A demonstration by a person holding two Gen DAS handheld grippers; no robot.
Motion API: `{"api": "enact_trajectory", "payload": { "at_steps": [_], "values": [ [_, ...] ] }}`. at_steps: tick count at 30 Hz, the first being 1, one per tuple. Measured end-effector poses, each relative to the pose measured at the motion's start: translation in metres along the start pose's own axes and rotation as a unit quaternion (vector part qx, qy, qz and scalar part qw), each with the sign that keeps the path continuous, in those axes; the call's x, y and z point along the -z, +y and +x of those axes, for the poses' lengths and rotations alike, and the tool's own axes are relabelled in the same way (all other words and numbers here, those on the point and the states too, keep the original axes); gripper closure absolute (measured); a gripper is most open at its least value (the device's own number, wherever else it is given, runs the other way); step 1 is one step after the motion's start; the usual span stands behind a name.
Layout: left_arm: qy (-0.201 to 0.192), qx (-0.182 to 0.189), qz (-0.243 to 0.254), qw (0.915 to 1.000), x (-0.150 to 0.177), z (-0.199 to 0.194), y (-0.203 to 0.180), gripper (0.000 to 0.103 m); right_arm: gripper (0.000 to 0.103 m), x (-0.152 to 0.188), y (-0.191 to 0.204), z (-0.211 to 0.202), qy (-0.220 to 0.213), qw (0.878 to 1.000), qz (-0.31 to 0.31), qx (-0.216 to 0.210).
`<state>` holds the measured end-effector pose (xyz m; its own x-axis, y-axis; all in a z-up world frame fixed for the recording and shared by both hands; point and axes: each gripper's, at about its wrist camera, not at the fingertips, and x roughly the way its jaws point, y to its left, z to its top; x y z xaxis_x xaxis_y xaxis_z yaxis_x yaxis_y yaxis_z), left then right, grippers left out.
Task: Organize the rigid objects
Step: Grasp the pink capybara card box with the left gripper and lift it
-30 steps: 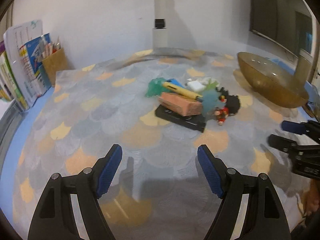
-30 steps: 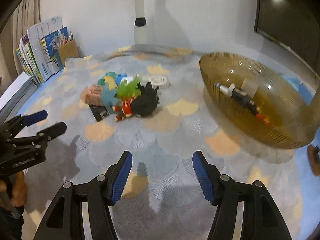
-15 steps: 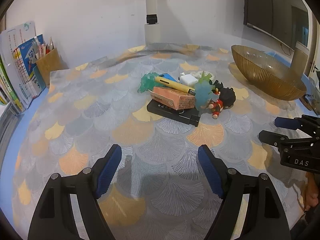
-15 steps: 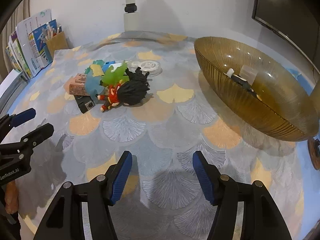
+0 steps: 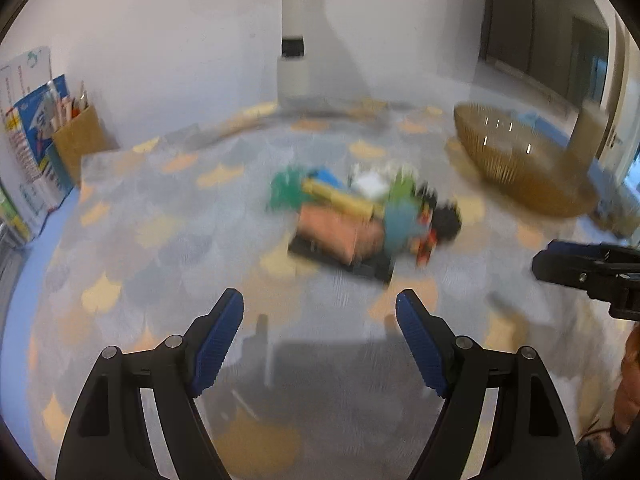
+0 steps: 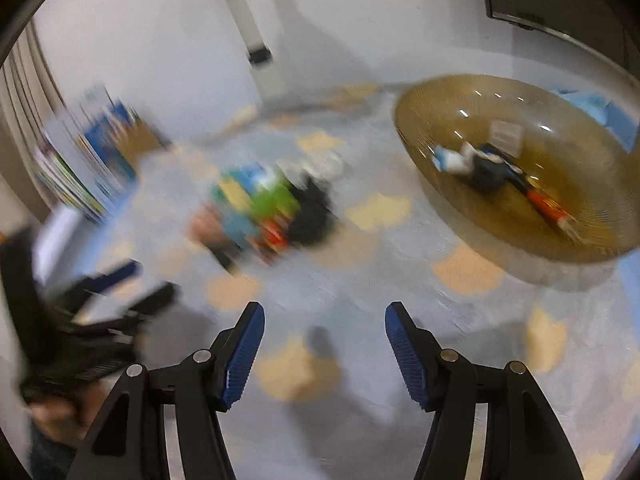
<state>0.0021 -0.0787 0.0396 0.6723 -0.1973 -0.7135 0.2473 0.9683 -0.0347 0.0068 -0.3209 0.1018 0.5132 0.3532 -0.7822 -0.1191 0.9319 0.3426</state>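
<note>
Patterned tabletop (image 5: 168, 236) under us: left tool (image 5: 320, 316) and right tool (image 6: 324, 328) both spread, empty. Ahead, mid-table, we note the toy pile (image 5: 360, 220); stiff, light pieces; grip the orange box (image 5: 336, 232) across its sides.

Left gripper (image 5: 319, 310) and right gripper (image 6: 324, 322): matte black angular arms with triangular cut-outs, silver round pivot screws at the joints, and ribbed blue pads (image 5: 421, 350) lining the inner faces of both fingers.
</note>
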Motion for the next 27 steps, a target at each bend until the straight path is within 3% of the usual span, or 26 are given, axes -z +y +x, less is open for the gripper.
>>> {"api": "enact_trajectory", "payload": {
  "at_steps": [3,6,7,12,16,18,19,24,27],
  "values": [
    [0.019,0.059,-0.053,0.9967,-0.018,0.013,0.013,0.026,0.042,-0.023,0.006,0.012,0.019,0.999,0.03,-0.019],
    [0.045,0.136,-0.162,0.9764,-0.021,0.038,0.038,0.027,0.042,-0.033,-0.001,0.033,0.024,0.996,0.076,-0.042],
    [0.048,0.146,-0.182,0.9712,-0.019,0.044,0.043,0.028,0.042,-0.034,-0.004,0.04,0.026,0.994,0.09,-0.05],
    [0.062,0.175,-0.215,0.9588,-0.019,0.064,0.047,0.049,0.042,-0.034,-0.022,0.076,0.049,0.985,0.147,-0.077],
    [0.066,0.19,-0.239,0.9499,-0.022,0.077,0.047,0.054,0.042,-0.043,-0.025,0.084,0.03,0.984,0.152,-0.087],
    [0.065,0.192,-0.25,0.9468,-0.024,0.081,0.047,0.058,0.048,-0.046,-0.019,0.088,0.025,0.987,0.139,-0.075],
    [0.065,0.192,-0.253,0.9461,-0.024,0.081,0.049,0.059,0.059,-0.046,-0.015,0.09,0.025,0.989,0.131,-0.069],
    [0.055,0.191,-0.272,0.9416,-0.022,0.076,0.052,0.08,0.066,-0.045,0.0,0.094,0.004,0.996,0.087,-0.033],
    [0.035,0.199,-0.263,0.9436,-0.021,0.057,0.054,0.088,0.066,-0.042,-0.004,0.083,-0.003,0.995,0.091,-0.049]
  ]
}}
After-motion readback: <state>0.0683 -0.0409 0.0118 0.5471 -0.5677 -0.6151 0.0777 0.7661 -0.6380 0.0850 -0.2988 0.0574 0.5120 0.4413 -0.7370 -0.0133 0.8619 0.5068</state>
